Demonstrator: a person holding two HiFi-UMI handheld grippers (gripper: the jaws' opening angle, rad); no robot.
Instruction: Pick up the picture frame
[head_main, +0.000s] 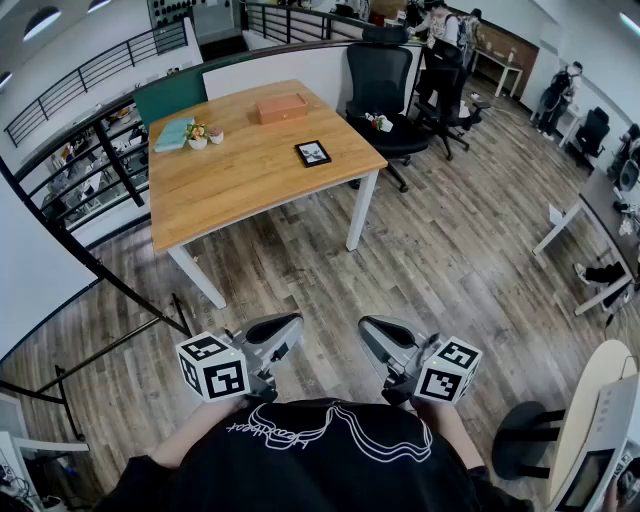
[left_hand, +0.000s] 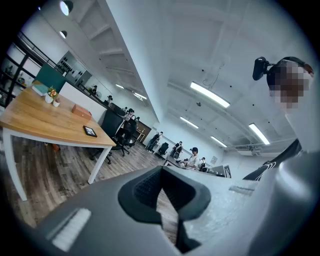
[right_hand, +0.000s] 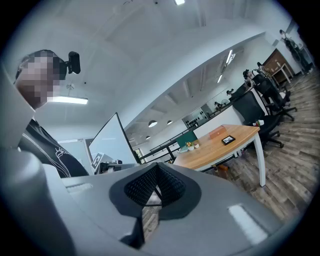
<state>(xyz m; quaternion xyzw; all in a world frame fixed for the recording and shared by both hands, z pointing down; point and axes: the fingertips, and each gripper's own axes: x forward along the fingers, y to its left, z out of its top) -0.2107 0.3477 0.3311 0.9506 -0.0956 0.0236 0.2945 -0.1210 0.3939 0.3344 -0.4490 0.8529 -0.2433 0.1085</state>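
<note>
The picture frame (head_main: 313, 153) lies flat by the table's (head_main: 235, 190) right edge, near the front corner. Bare floor (head_main: 320, 275) is open toward six o'clock, where left gripper (head_main: 291, 327) and right gripper (head_main: 369, 329) hover, jaws pressed together, empty.

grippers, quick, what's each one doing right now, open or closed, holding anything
Left gripper: closed, holding nothing.
Right gripper: closed, holding nothing.
</note>
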